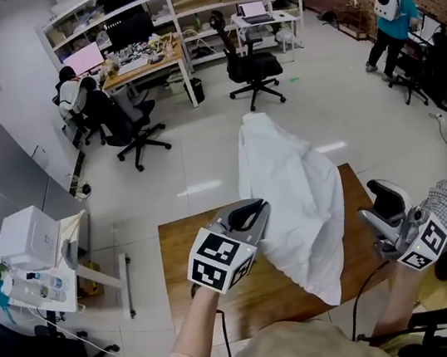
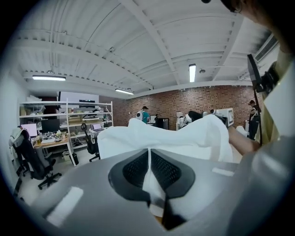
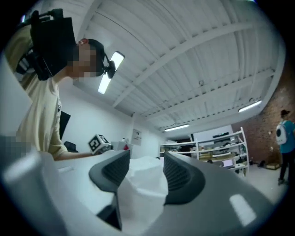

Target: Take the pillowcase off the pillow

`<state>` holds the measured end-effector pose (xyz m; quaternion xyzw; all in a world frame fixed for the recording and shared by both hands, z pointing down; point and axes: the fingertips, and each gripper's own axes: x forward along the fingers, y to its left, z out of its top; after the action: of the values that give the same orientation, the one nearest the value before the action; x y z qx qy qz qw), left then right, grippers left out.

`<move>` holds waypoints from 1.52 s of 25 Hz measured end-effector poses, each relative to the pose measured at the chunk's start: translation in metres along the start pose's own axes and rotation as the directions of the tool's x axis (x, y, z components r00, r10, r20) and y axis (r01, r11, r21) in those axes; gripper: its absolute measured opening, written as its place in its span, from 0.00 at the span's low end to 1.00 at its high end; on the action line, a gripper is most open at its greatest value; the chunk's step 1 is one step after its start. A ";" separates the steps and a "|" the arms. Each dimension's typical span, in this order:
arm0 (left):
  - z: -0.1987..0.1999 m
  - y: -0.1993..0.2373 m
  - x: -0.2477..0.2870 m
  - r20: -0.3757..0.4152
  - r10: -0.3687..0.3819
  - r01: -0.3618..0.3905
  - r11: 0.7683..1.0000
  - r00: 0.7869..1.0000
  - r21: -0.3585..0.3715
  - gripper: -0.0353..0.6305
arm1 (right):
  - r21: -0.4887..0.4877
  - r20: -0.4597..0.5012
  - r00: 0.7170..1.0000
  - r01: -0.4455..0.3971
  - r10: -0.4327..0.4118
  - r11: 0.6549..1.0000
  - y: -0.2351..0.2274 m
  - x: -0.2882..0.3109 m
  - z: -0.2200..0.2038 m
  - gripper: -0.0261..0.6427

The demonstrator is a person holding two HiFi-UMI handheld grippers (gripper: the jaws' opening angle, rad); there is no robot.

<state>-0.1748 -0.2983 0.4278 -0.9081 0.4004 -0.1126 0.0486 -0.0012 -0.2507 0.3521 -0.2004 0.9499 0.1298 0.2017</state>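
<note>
Head view shows the pillow point(image 1: 294, 196) upright above the table point(image 1: 180, 247), the left gripper point(image 1: 250, 211) pinched tight on a pillowcase point(image 2: 175, 138) fold and the right gripper point(image 1: 385, 197) parted around loose cloth; seemingly mid-peel, the right needs a fresh bite.

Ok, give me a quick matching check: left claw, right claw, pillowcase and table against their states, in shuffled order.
1 left claw
2 right claw
3 pillowcase
4 table

a brown, underneath
b shut on the pillowcase
c white, held up
d jaws apart

Pairs: 1-b, 2-d, 3-c, 4-a
</note>
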 end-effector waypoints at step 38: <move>-0.004 -0.012 -0.019 0.128 -0.151 0.165 0.980 0.980 -0.109 0.08 | 0.240 -0.216 0.975 0.111 -0.058 0.964 -0.073 0.034 -0.090 0.37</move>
<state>-0.1797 -0.2764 0.4310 -0.9435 0.3292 -0.0378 0.0088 -0.0281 -0.3566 0.4050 -0.2262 0.9650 -0.0215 0.1308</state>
